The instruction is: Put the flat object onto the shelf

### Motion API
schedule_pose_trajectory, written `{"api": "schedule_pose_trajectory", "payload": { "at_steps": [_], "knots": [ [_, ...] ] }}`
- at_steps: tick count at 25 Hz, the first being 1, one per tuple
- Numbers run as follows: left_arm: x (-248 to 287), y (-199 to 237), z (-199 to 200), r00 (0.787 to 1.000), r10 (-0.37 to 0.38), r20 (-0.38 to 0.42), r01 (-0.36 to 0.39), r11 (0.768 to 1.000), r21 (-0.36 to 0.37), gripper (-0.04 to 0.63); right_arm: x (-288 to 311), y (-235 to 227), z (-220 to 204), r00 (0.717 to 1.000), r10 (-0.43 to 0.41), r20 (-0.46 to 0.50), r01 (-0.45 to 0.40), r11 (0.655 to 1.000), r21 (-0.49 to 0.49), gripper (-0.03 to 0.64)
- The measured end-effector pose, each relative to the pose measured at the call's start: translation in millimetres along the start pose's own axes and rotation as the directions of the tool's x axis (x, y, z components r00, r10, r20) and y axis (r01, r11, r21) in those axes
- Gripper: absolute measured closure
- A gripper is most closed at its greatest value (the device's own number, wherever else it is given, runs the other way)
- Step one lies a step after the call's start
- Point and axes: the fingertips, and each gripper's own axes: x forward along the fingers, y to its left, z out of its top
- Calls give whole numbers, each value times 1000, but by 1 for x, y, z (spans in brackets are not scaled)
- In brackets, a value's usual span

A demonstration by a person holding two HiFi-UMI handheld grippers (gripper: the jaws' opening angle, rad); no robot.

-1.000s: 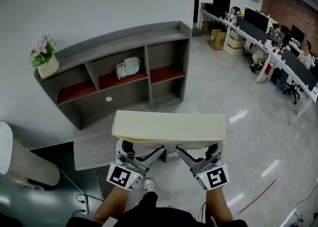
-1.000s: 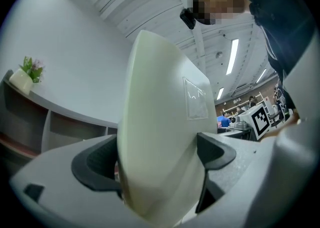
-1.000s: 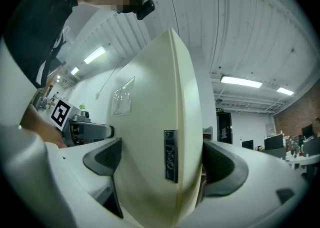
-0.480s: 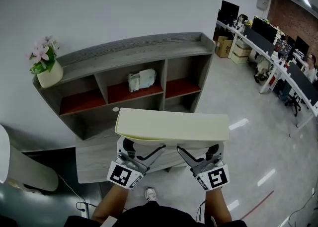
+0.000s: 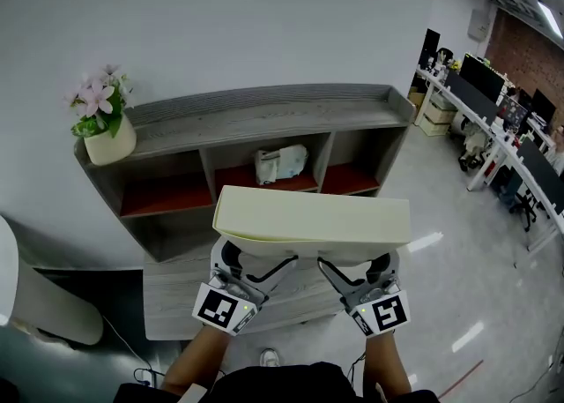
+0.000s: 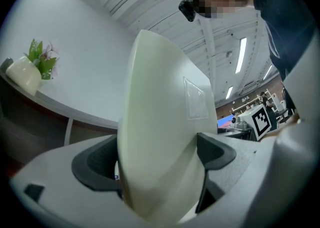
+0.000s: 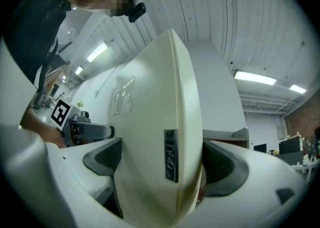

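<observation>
A flat cream case [image 5: 313,216] is carried level in front of me, with both grippers clamped on its near edge. My left gripper [image 5: 236,262] is shut on the case's left end [image 6: 160,137], and my right gripper [image 5: 374,265] is shut on its right end [image 7: 160,157]. Beyond the case stands a grey wooden shelf unit [image 5: 264,115] with red-lined compartments, against the white wall. The case hangs in the air in front of the shelf's lower part and hides some of it.
A cream pot with pink flowers [image 5: 107,123] stands on the shelf's top at the left. A white wrapped bundle [image 5: 280,163] lies in the middle compartment. A low grey ledge [image 5: 176,300] runs under the shelf. Office desks with monitors [image 5: 511,123] stand at the right.
The shelf has grown larger and shifted right and down in the head view, so I have come closer to it. Both grippers still hold the case the same way.
</observation>
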Motion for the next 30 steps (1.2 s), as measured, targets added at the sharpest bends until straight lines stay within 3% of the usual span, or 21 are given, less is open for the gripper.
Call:
{"api": "schedule_pose_trajectory", "payload": {
  "at_steps": [15,30],
  "knots": [
    [21,57,42,990,114,87,-121,990,70,112,76,-15,36,985,119,127,-115,993,-34,134],
    [64,96,138,967,185,175,-218,956,194,112,140,-55,116,925,207,320,-207,978,-36,135]
  ]
}}
